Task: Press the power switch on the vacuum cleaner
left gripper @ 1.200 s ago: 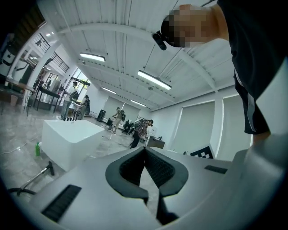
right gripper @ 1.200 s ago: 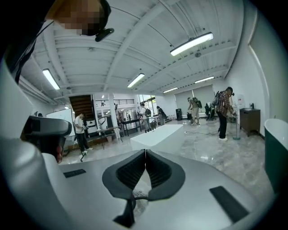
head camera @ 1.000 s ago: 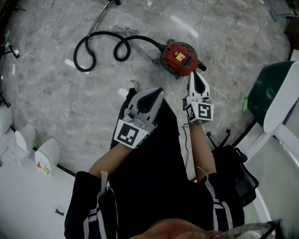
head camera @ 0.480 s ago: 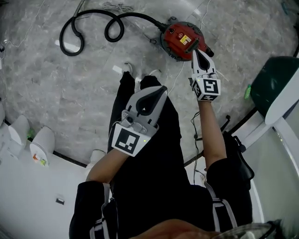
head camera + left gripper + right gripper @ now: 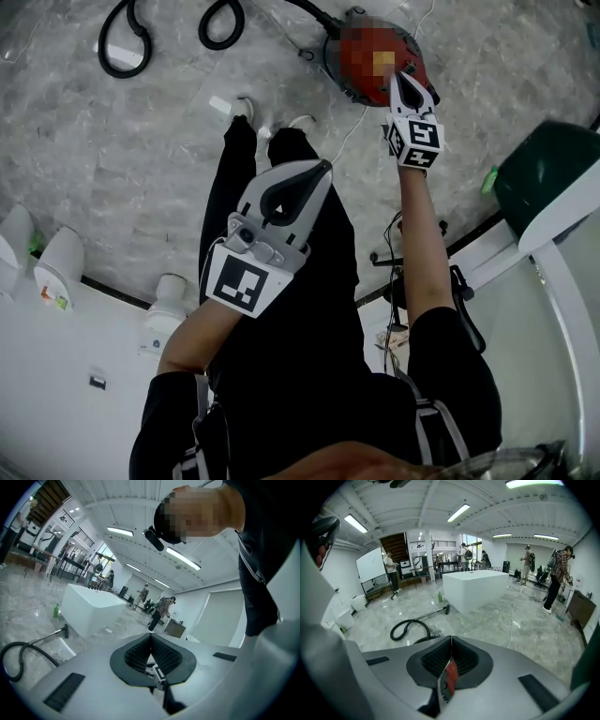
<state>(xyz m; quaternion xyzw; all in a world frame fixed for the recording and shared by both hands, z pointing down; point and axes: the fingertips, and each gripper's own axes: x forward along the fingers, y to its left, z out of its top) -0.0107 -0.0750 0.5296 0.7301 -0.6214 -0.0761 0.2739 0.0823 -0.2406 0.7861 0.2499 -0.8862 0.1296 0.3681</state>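
under right hand-held gripper (image 5: pixel 399 78), vacuum cleaner (image 5: pixel 343 77)

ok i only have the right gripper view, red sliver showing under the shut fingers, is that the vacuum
Observer: Yes. In the head view the right gripper tip sits over the right side of the red vacuum cleaner; contact I can't confirm.
Operator: and the left one
Observer: The left gripper hangs over the person's legs, apart from the vacuum, its fingers shut.
Operator: where's the person standing
Observer: Their shoes are on the floor left of the vacuum.
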